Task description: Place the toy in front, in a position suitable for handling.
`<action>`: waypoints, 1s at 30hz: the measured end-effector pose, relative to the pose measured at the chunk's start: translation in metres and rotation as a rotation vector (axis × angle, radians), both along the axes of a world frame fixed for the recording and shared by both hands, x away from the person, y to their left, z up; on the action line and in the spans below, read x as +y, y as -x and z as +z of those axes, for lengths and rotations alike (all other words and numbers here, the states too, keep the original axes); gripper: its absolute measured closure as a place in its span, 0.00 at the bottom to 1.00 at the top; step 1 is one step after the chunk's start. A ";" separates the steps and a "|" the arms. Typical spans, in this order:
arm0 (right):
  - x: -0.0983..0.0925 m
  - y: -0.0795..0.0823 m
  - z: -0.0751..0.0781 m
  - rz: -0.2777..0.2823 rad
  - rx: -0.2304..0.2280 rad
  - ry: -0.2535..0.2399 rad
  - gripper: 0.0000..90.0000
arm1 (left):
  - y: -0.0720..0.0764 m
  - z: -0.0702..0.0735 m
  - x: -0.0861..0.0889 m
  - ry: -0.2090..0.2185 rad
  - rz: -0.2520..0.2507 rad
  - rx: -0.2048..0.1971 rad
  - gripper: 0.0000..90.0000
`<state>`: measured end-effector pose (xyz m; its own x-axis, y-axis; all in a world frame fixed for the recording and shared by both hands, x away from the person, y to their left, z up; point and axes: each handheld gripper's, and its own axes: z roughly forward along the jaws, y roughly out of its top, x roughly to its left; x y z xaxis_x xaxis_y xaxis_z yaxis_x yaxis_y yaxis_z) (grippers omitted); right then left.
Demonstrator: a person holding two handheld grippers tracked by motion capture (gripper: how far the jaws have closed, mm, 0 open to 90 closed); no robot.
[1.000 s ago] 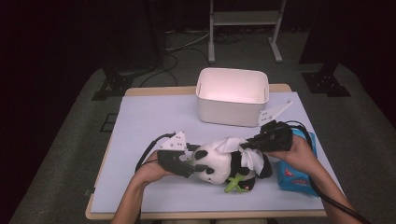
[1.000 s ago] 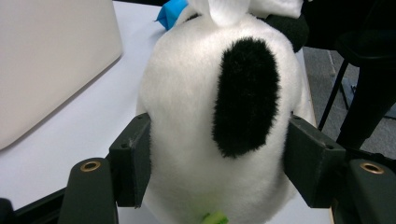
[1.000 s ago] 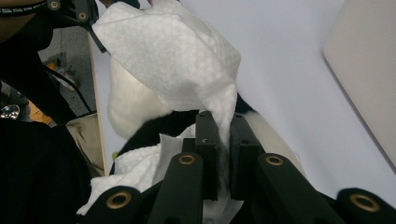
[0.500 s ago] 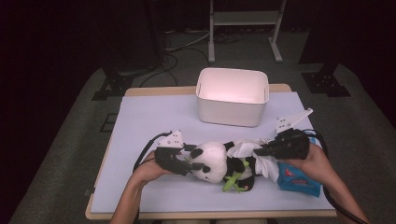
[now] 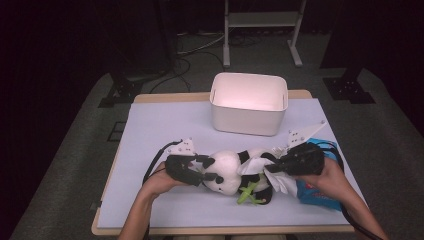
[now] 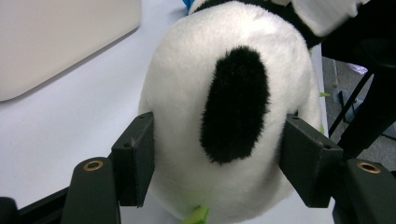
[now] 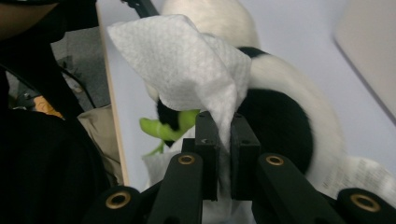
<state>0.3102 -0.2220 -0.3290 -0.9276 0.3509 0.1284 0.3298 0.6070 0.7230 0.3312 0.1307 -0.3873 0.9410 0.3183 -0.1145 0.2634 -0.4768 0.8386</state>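
Observation:
A black-and-white panda plush (image 5: 230,170) lies on its side near the table's front edge, with a green bamboo sprig (image 5: 248,192) at its belly. My left gripper (image 5: 207,170) is shut on the panda's head (image 6: 224,93), and both pads (image 6: 137,154) press into the white fur. My right gripper (image 5: 270,167) is shut on a white paper tissue (image 7: 187,70) that stands up from its jaws against the panda's black-and-white body (image 7: 280,102). The tissue (image 5: 260,167) drapes over the plush's middle. The sprig (image 7: 163,128) shows below the tissue.
A white plastic bin (image 5: 248,102) stands open at the back centre of the pale table cover (image 5: 150,130). A blue packet (image 5: 315,187) lies under the right hand near the front right corner. Cables trail from both grippers.
The right gripper with the tissue has shifted a little to the right along the panda's body. The left gripper keeps its hold on the head, and the plush has barely moved.

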 end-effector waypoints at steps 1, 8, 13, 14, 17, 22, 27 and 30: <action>0.004 0.001 0.000 0.008 -0.001 0.010 0.93 | 0.000 0.000 0.000 -0.004 0.002 0.000 0.37; 0.001 0.004 -0.001 -0.003 0.000 0.019 0.93 | -0.002 0.000 0.002 0.003 0.016 0.013 0.37; -0.011 0.008 -0.004 -0.022 -0.002 0.001 0.93 | -0.003 0.000 0.002 0.018 0.034 0.030 0.38; -0.012 0.008 -0.004 -0.026 -0.002 0.002 0.93 | -0.004 0.000 0.002 0.013 0.033 0.029 0.39; -0.008 0.005 -0.005 -0.030 -0.006 0.011 0.93 | -0.002 0.001 -0.001 0.008 0.035 0.032 0.39; 0.004 -0.003 -0.004 -0.015 -0.008 0.008 0.93 | 0.000 0.003 -0.003 -0.003 0.044 0.035 0.39; 0.014 -0.008 0.002 -0.004 -0.020 0.028 0.93 | -0.001 0.003 -0.002 -0.010 0.048 0.041 0.39; 0.018 -0.010 0.006 -0.011 -0.037 0.026 0.93 | 0.000 0.004 -0.004 -0.005 0.041 0.036 0.39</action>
<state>0.3206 -0.2043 -0.3229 -0.9277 0.3636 0.0846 0.3096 0.6226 0.7187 0.3307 0.1267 -0.3834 0.9225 0.3571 -0.1467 0.3130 -0.4691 0.8258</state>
